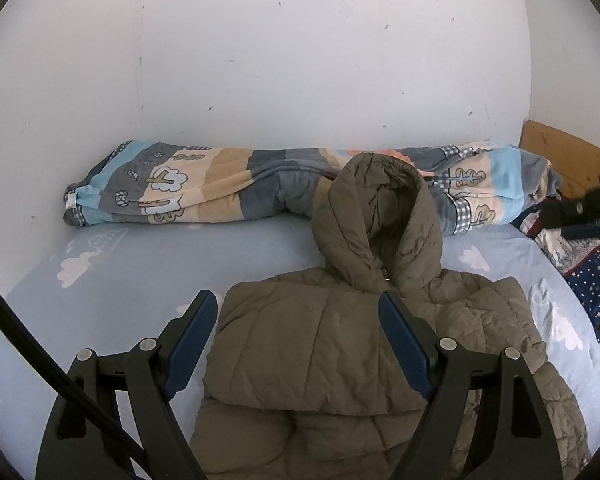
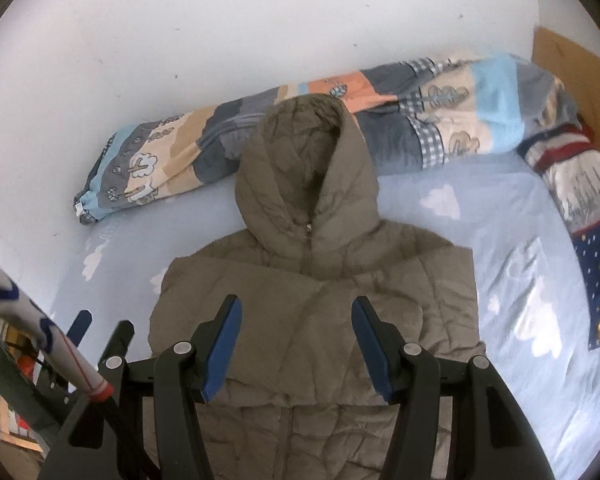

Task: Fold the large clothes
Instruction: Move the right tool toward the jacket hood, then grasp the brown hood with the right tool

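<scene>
Left wrist view: your left tool [image 1: 298, 312] hangs wide open over the olive hooded puffer jacket [image 1: 340, 340], gripping nothing. The jacket lies on the bed's pale blue cloud-print sheet [image 1: 120, 272], sleeves folded across its chest, hood [image 1: 380, 216] resting on a rolled patchwork quilt [image 1: 188, 184] by the wall. In the right wrist view, your right tool [image 2: 297, 312] is also parted and empty above the jacket's chest.
</scene>
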`<state>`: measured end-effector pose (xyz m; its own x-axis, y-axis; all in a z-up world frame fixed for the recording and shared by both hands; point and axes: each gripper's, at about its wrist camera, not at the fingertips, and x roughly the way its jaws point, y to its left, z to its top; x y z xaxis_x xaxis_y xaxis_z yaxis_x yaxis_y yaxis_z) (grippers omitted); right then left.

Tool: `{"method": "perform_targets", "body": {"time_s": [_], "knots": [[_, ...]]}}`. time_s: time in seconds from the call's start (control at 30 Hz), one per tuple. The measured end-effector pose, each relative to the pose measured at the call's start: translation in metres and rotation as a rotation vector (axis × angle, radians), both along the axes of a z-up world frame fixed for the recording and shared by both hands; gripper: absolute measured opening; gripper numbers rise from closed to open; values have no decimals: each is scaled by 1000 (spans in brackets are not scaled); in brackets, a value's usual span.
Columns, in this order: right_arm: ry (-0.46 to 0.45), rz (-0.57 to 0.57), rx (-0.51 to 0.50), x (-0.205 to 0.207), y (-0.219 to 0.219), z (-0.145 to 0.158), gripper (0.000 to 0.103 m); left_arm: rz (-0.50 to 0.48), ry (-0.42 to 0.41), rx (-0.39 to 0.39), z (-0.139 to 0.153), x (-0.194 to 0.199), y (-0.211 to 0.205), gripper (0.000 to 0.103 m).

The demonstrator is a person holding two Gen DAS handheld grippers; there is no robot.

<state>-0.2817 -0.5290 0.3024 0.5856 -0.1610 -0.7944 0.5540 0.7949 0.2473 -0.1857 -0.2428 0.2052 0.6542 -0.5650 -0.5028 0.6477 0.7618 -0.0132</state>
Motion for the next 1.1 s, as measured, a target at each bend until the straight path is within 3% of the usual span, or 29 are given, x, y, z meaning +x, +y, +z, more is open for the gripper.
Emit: {"method": "perform_targets", "body": {"time_s": [0.33, 0.6, 0.87, 1.1], "knots": [[-2, 36, -78, 20, 9, 36, 62, 1, 7, -14, 3, 2, 4, 82], [11, 41, -98, 35, 3, 42, 64, -2, 23, 4, -1, 6, 3, 82], [45, -7, -129, 76, -41, 39, 66, -1, 85, 22, -15, 19, -2, 82], [89, -36, -132, 137, -92, 14, 67, -2, 120, 53, -29, 28, -8, 82]]}}
